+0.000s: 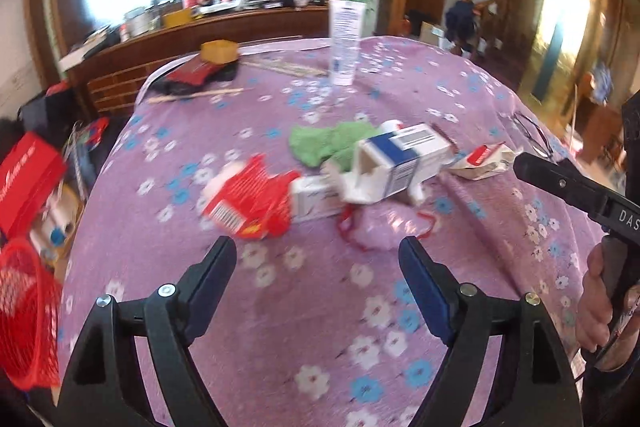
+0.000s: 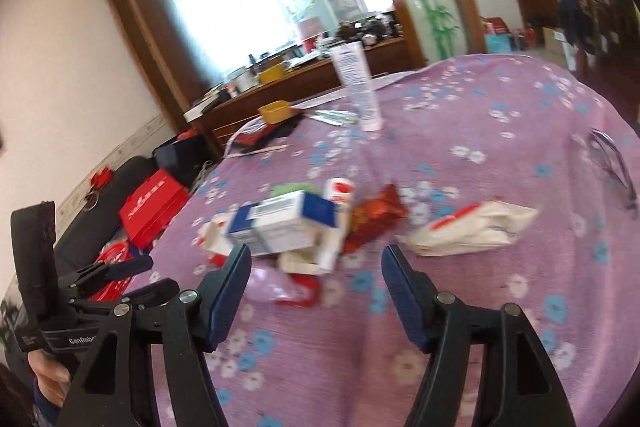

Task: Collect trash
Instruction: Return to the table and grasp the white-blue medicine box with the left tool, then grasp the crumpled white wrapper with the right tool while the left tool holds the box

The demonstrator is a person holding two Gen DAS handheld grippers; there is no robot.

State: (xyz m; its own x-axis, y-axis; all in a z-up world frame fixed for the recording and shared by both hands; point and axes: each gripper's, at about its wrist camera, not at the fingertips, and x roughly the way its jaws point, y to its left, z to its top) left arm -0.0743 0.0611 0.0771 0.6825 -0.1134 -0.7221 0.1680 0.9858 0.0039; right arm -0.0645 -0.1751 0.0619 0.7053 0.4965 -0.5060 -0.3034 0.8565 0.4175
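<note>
1. Our left gripper (image 1: 318, 259) hangs over the table (image 1: 320, 327) with jaws apart and nothing between them.
2. Our right gripper (image 2: 316, 269) is likewise spread and empty.
3. We see the trash mid-table, just beyond both sets of fingertips: red wrapper (image 1: 250, 203), blue-white box (image 1: 404, 157), green cloth (image 1: 320, 143), crumpled packet (image 2: 472, 231).
4. We see a tube (image 1: 345, 41) upright toward the far edge.

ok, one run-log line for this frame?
phase: approach | left hand-held gripper: open, empty | right hand-held gripper: open, empty | trash pile: on purple cloth, untouched
</note>
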